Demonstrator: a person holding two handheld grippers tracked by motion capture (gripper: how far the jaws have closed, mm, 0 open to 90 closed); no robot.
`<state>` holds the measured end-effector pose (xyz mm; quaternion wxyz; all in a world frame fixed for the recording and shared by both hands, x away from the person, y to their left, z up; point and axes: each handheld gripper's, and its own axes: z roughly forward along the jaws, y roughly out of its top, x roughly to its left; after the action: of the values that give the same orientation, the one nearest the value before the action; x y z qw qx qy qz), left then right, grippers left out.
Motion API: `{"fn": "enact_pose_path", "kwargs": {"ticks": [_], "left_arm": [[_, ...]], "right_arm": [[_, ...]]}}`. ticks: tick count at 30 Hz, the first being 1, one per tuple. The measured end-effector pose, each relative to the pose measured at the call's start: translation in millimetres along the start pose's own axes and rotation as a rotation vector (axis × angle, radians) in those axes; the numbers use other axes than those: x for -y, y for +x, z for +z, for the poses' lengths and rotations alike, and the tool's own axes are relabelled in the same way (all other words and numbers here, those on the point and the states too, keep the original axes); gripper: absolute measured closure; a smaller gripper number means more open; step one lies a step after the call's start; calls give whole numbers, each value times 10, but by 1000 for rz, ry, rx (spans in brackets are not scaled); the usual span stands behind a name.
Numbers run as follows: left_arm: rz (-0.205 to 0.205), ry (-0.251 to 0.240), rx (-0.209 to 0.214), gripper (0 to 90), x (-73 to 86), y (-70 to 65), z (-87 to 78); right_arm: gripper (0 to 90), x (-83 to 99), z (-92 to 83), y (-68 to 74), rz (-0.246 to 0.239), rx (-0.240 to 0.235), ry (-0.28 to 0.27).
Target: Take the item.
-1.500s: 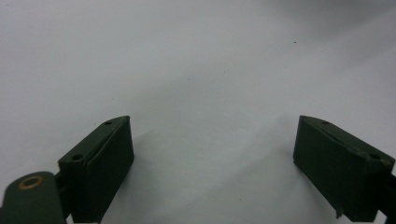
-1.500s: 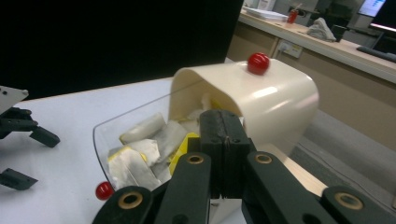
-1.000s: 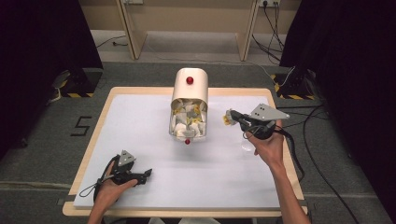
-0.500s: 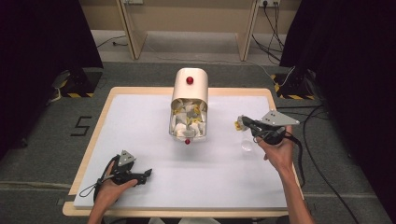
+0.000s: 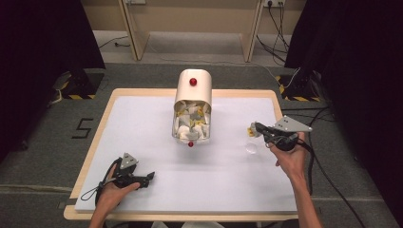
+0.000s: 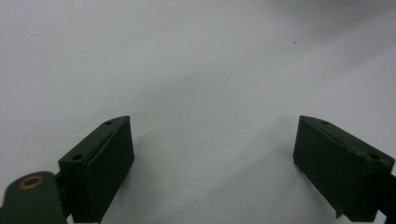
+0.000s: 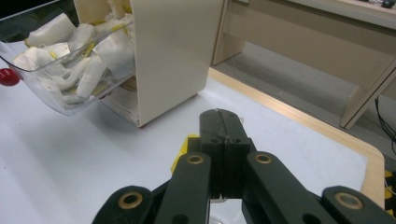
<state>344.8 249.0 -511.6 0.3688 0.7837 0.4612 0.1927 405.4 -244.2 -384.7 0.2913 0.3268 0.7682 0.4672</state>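
The right tongs (image 5: 253, 127), clenched on a yellow-tagged packet (image 7: 183, 150), hung right of the dispenser (image 5: 192, 95), apparently one packet extracted; left tongs (image 5: 148, 177) lay released, idle.

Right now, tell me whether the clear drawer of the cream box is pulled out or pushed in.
Pulled out. The clear drawer juts from the cream box toward the person, its red knob well clear of the box, white and yellow packets showing inside.

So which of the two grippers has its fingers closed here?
The right gripper, beside the packet dispenser: its fingers are pressed together, a yellow scrap showing beneath them. The left gripper, near the table's front edge, is spread open.
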Motion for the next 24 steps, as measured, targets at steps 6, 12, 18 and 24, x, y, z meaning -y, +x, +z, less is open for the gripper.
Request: {"fn": "enact_pose_path", "kwargs": {"ticks": [6, 12, 18, 24], "left_arm": [[0, 0, 1, 117, 0, 1, 0], [-1, -1, 0, 117, 0, -1, 1], [-1, 0, 0, 117, 0, -1, 1], [-1, -1, 1, 117, 0, 0, 1]], "right_arm": [[900, 64, 0, -65, 16, 18, 12], [900, 149, 78, -91, 24, 25, 39], [900, 289, 187, -142, 42, 33, 81], [900, 379, 270, -150, 61, 17, 103]]}}
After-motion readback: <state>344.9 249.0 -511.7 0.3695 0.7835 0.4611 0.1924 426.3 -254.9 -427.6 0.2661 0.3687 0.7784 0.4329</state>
